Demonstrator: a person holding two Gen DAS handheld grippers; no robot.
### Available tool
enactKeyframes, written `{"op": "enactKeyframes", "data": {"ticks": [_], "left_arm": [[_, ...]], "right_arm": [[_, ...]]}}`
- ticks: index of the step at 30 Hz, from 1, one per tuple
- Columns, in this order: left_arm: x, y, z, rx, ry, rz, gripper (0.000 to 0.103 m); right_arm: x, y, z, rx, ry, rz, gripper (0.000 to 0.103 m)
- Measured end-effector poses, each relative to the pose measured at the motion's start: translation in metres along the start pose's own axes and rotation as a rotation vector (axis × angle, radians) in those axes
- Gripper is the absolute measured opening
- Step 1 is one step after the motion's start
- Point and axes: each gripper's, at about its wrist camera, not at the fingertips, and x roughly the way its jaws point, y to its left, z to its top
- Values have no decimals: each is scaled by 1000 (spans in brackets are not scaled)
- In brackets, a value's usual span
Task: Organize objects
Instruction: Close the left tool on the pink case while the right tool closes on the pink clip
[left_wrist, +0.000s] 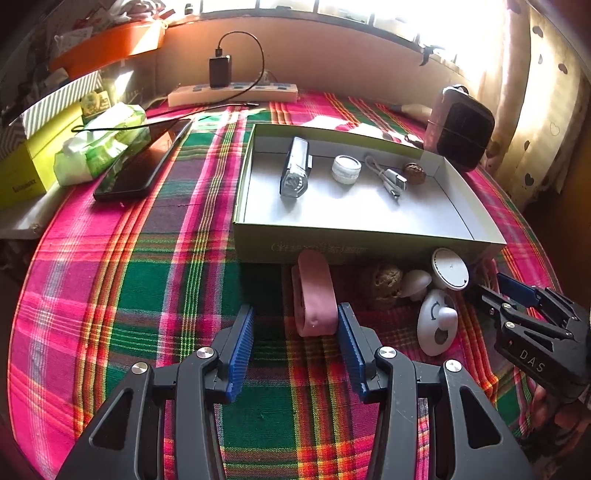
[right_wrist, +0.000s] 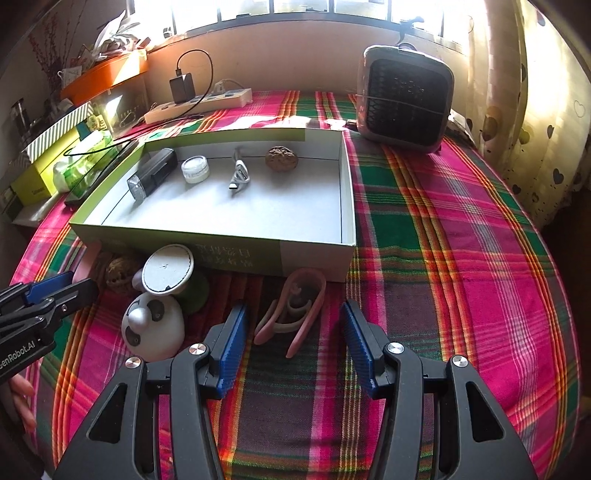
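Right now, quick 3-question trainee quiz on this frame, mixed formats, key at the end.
1. True or false: the cardboard box already holds four items.
2. Multiple choice: what lies on the cloth between the open fingers of the right gripper?
A. the pink clip
B. the panda figure
C. the walnut in the box
3. Fill in: the left gripper is ____ (open or shut), with the pink case beside its right finger.

Key: 1 true (flashlight, small jar, USB cable, walnut); 2 A; 3 open.
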Motion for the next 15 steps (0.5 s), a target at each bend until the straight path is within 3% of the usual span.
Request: {"op": "enactKeyframes", "data": {"ticks": [15], "left_arm": [[6, 1, 6, 10, -4, 24, 43]], "right_arm": [[2, -3, 2, 3, 1, -9, 52]]}}
